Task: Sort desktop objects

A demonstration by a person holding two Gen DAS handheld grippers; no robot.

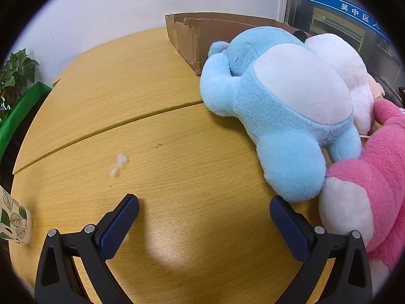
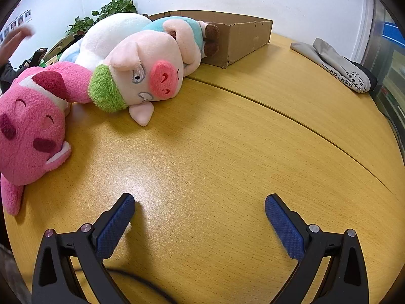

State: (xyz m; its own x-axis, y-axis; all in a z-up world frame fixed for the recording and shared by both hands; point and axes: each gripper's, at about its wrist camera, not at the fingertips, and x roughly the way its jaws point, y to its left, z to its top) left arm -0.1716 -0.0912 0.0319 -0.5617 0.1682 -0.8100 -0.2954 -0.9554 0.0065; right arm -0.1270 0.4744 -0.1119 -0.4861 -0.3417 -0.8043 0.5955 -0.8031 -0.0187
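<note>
Several plush toys lie on the wooden table [image 1: 152,101]. In the left wrist view a blue plush [image 1: 273,106] with a white belly lies at the right, a white plush [image 1: 339,58] behind it and a pink plush [image 1: 374,167] at the right edge. My left gripper [image 1: 203,206] is open and empty, left of the blue plush's foot. In the right wrist view the pink plush [image 2: 27,126] lies at the left, a pig plush [image 2: 149,76] beside it, the white plush [image 2: 111,33] behind. My right gripper [image 2: 200,204] is open and empty over bare table [image 2: 227,139].
A brown cardboard box [image 1: 202,35] stands at the back of the table, also in the right wrist view [image 2: 240,35]. A leaf-patterned cup [image 1: 15,220] stands at the left edge. A grey folded bag [image 2: 336,63] lies at the back right. Potted plants [image 2: 111,7] stand behind.
</note>
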